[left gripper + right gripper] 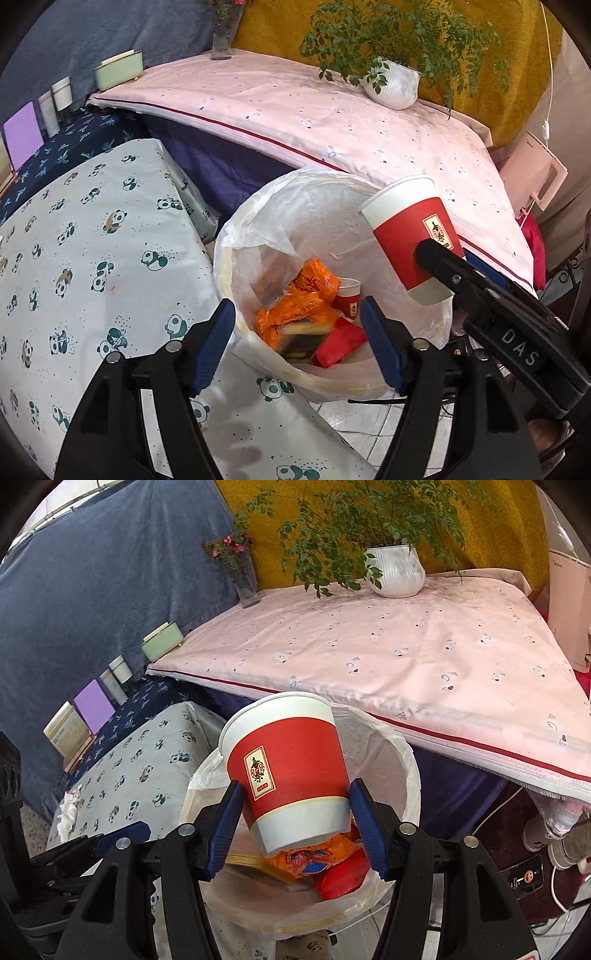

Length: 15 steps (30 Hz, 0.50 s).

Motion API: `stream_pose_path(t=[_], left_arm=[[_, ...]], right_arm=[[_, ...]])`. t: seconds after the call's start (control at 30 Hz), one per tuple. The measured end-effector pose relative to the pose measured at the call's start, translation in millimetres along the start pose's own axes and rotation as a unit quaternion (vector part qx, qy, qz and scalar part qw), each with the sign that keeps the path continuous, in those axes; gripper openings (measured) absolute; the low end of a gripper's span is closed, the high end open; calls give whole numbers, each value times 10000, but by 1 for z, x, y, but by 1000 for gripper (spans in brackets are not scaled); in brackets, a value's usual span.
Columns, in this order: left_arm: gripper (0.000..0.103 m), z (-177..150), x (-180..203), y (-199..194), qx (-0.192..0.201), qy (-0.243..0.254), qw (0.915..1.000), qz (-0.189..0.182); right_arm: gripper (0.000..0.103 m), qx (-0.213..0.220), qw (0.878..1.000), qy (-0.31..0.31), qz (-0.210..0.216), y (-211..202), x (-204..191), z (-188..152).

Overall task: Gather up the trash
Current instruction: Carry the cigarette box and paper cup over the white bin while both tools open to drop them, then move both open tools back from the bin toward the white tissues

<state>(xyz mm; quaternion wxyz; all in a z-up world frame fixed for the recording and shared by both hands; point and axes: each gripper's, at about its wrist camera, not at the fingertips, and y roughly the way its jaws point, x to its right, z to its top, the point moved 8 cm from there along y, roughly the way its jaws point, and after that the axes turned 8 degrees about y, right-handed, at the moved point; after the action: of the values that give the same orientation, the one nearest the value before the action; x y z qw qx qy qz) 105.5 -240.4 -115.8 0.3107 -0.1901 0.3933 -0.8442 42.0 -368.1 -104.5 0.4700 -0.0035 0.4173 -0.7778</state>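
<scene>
Right gripper (295, 823) clamps a red paper cup (291, 771) over the lined trash bin (236, 236); left gripper (297, 347) gapes empty

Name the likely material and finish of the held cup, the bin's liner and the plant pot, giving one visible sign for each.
Cup in the right tongs: probably paper, matte; rolled rim and printed red band.
Liner of the bin: thin plastic film, translucent and crinkled, folded over the rim.
Plant pot: likely glazed ceramic, white and ribbed with a soft sheen; plastic is possible.
</scene>
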Motion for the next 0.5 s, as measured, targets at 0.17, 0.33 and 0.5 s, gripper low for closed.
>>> stream_pose_path(t=[0.17, 0.33, 0.5], left_arm=[[67, 0, -11, 2, -42, -93, 9999, 73], [67, -3, -24, -1, -26, -207, 9997, 156], [67, -6, -36, -4, -25, -319, 9993, 206]], right_arm=[[58, -10, 10000, -86, -34, 5, -7, -2], [58, 8, 9999, -109, -39, 8, -14, -3], [58, 28, 9999, -114, -33, 9, -21, -4]])
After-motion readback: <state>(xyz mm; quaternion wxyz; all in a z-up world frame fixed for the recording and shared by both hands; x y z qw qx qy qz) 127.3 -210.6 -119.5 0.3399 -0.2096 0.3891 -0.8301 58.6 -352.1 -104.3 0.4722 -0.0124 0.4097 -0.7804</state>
